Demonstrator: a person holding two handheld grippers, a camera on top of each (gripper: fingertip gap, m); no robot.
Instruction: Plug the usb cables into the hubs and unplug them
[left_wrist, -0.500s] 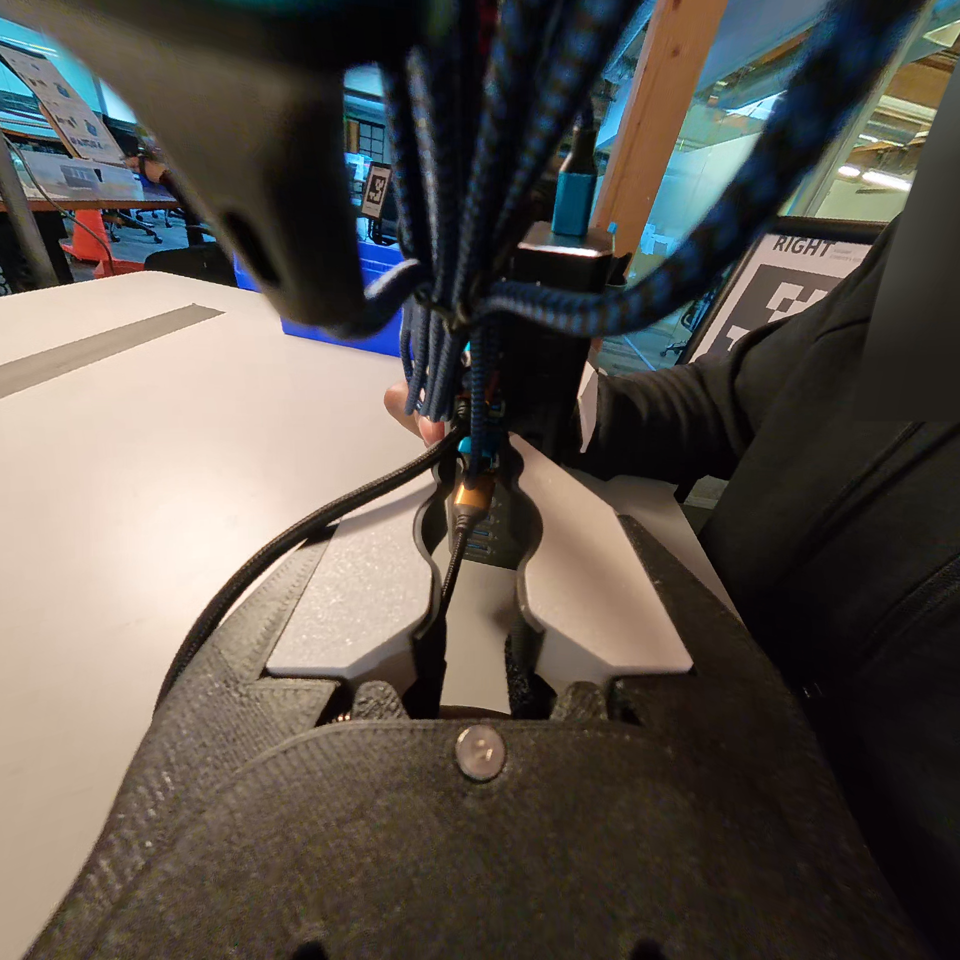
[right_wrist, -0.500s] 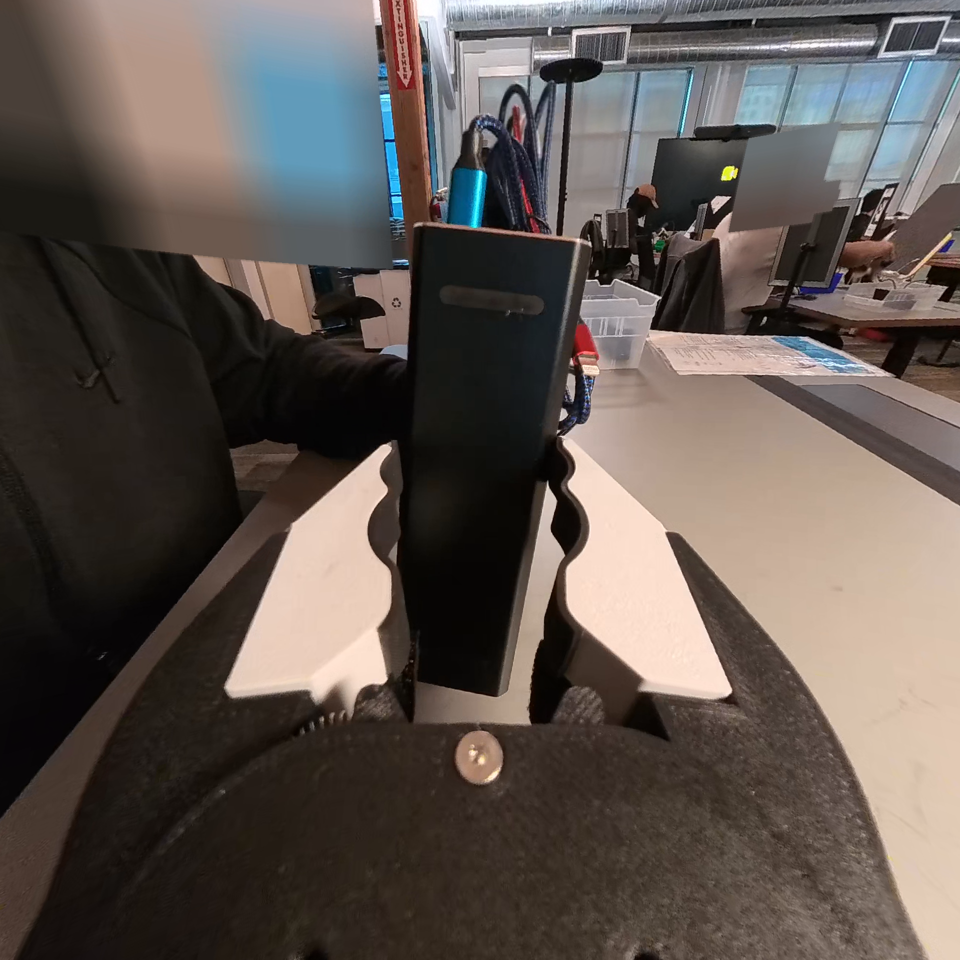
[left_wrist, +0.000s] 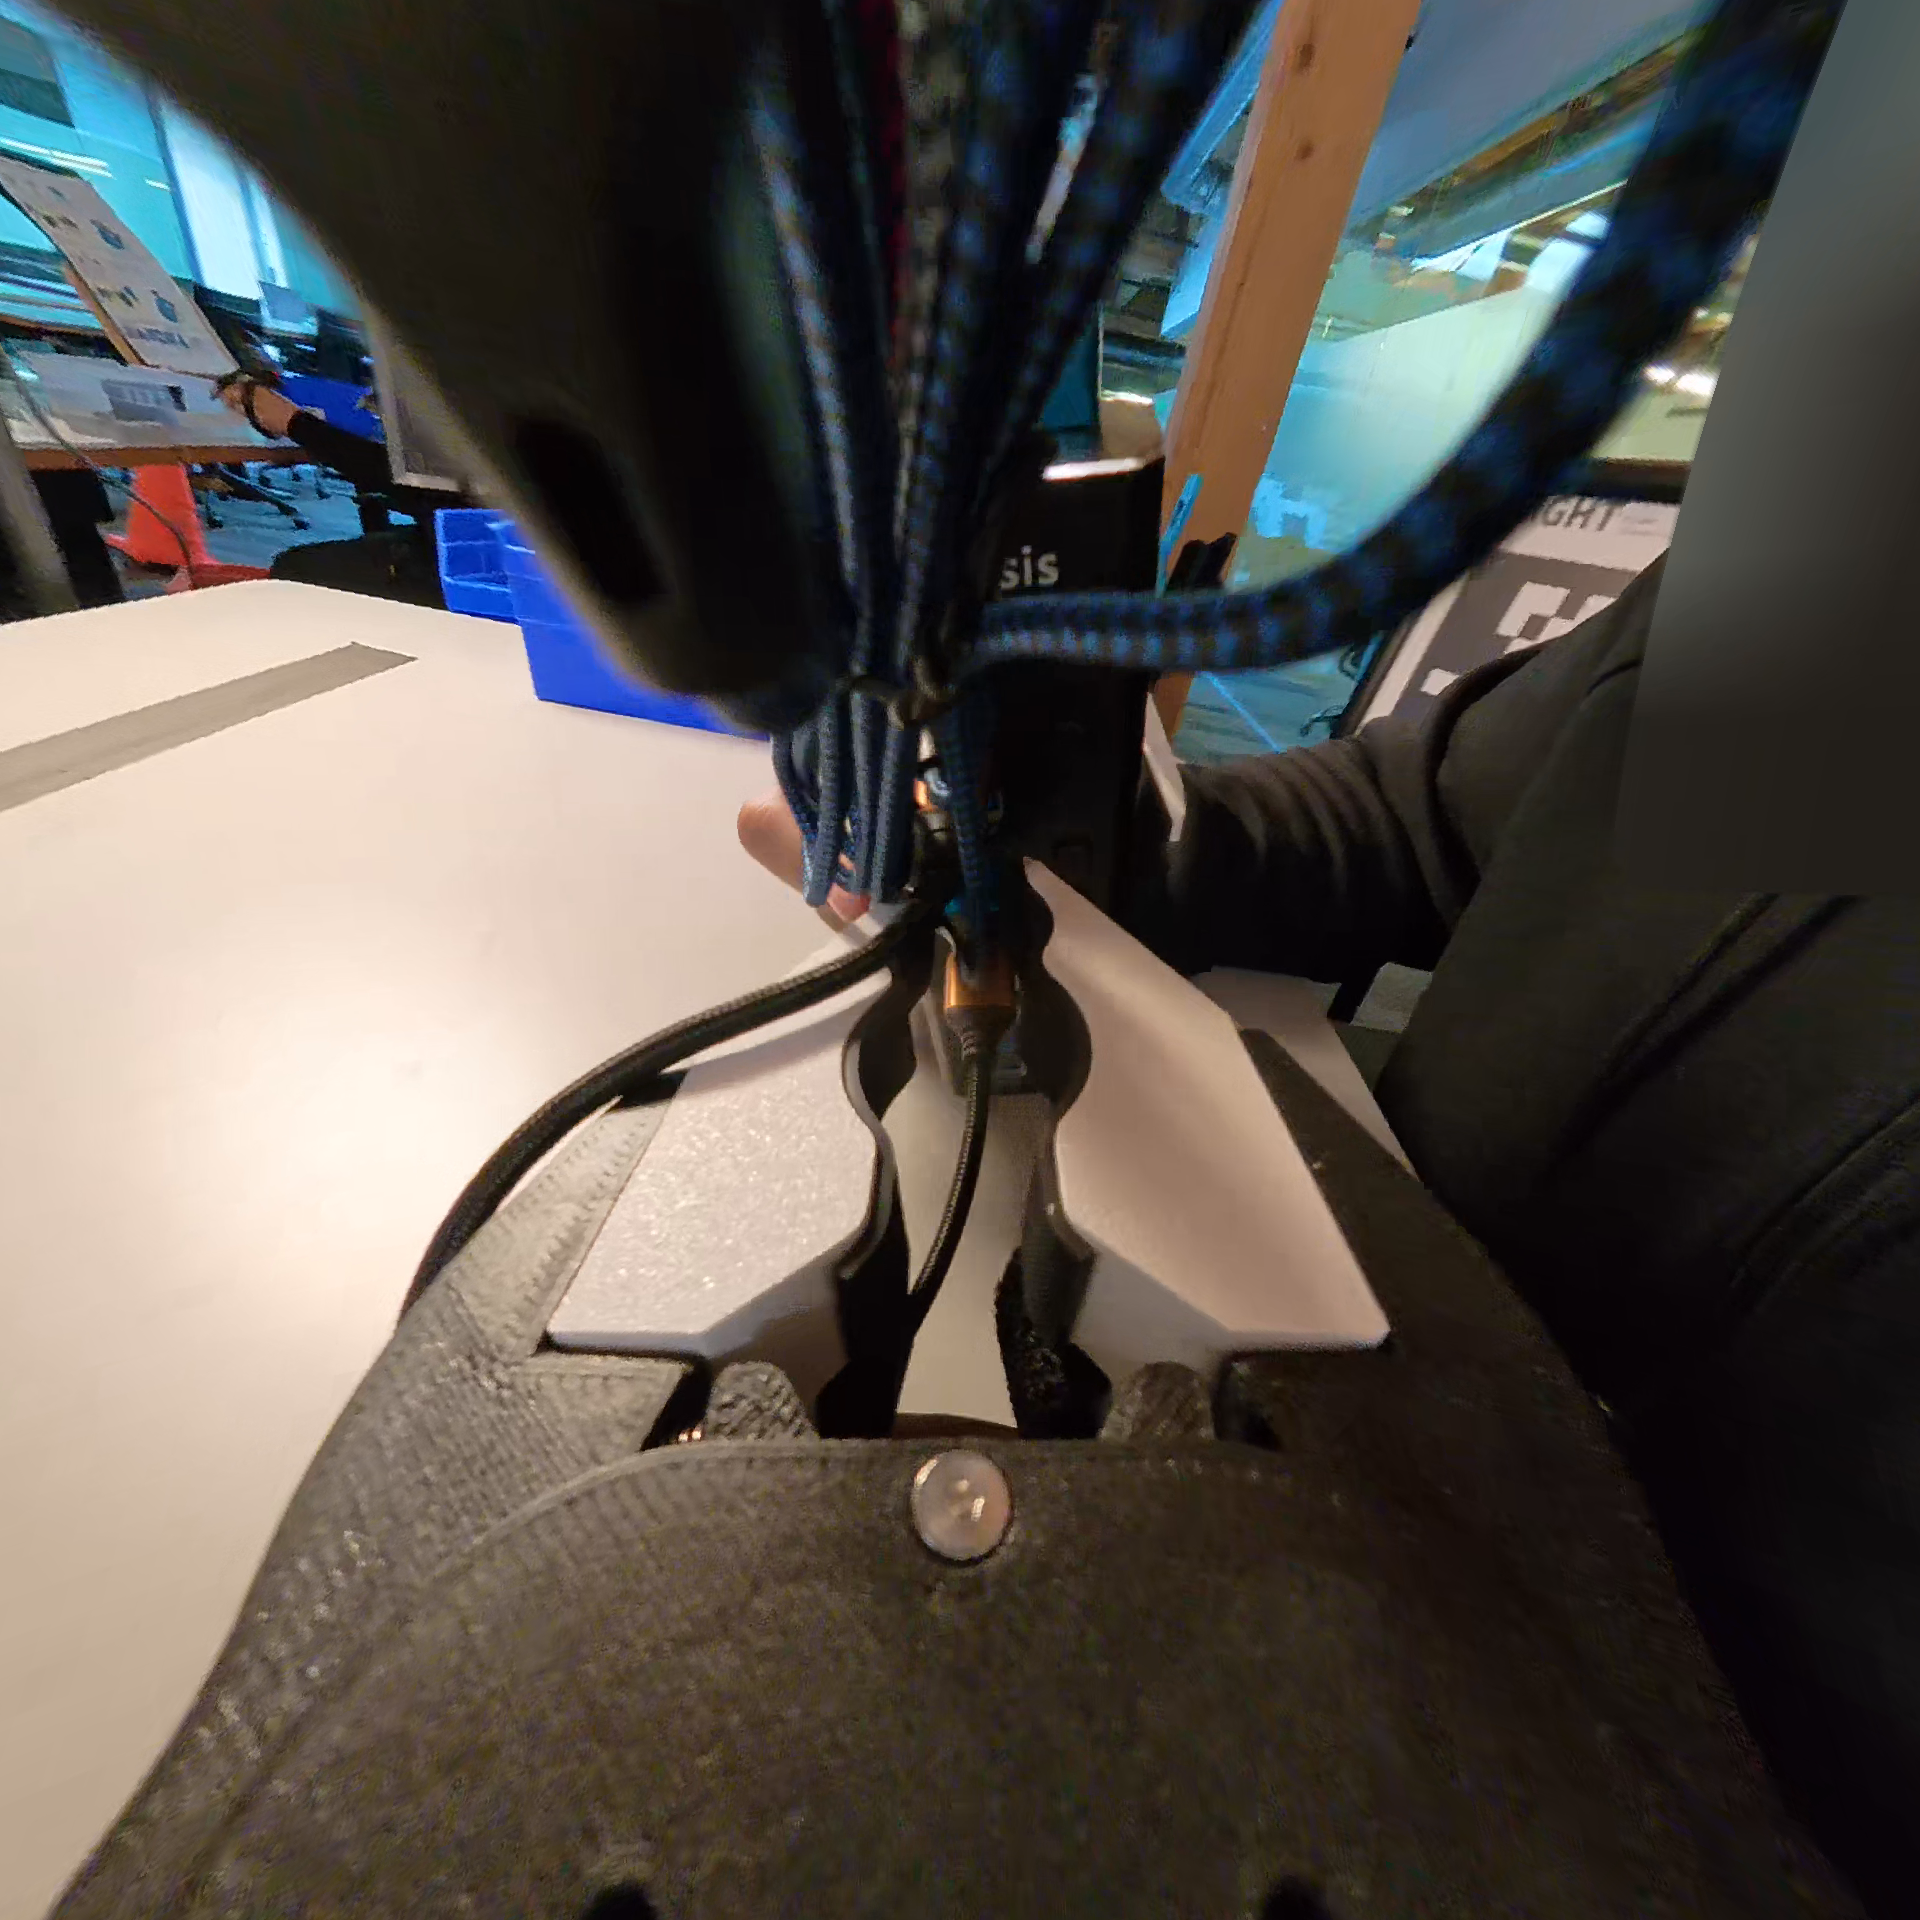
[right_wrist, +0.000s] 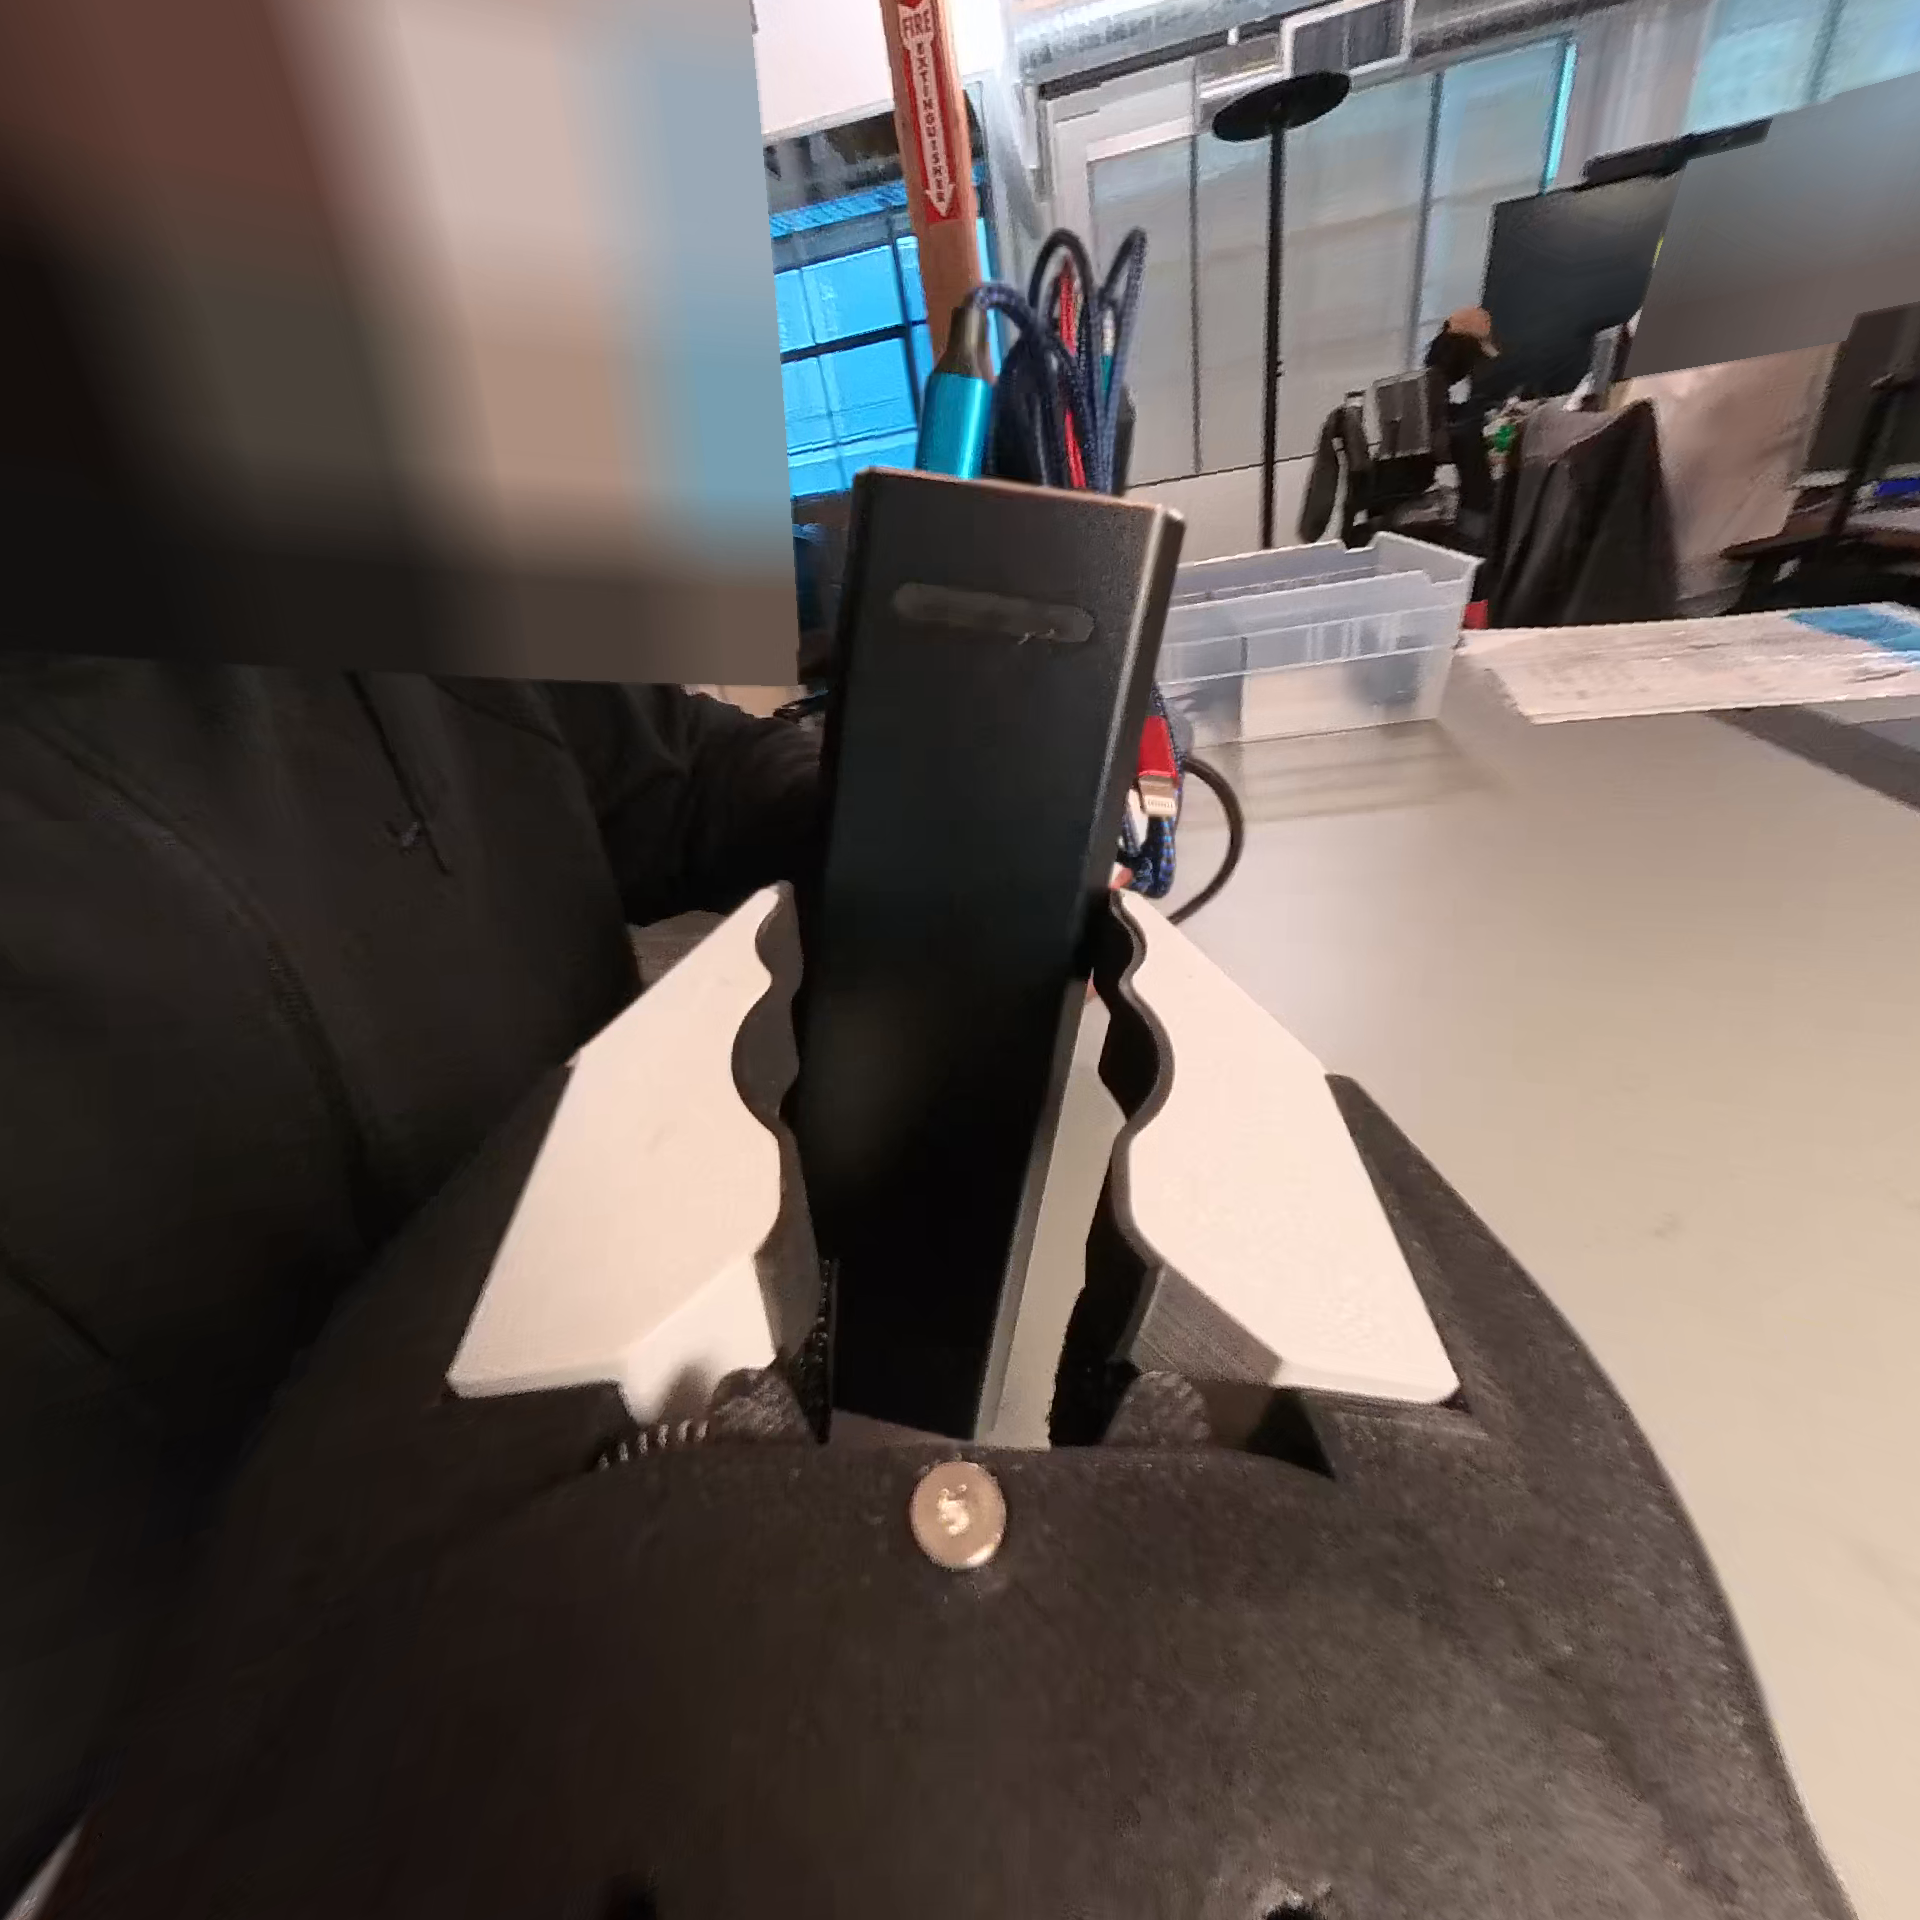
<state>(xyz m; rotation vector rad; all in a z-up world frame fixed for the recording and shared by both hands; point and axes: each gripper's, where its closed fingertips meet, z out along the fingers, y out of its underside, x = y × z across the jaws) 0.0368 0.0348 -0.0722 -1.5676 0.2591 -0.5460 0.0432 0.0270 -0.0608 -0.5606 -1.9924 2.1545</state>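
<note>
My right claw (right_wrist: 945, 1039) clamps the black hub (right_wrist: 966, 935) at frame centre, long axis upright. My left claw (left_wrist: 971, 997) pinches the orange-collared plug (left_wrist: 971, 987), pointing away toward the hub above the desk (left_wrist: 312, 935).

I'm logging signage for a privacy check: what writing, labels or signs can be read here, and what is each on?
I won't copy the wording; these things bear it.
Black hub: white lettering, legible.
Wooden post: red-and-white strip sign, legible.
Black-and-white marker card: bold heading, partly hidden.
Posters: too blurred to read.
Printed sheet on the table: too small to read.
</note>
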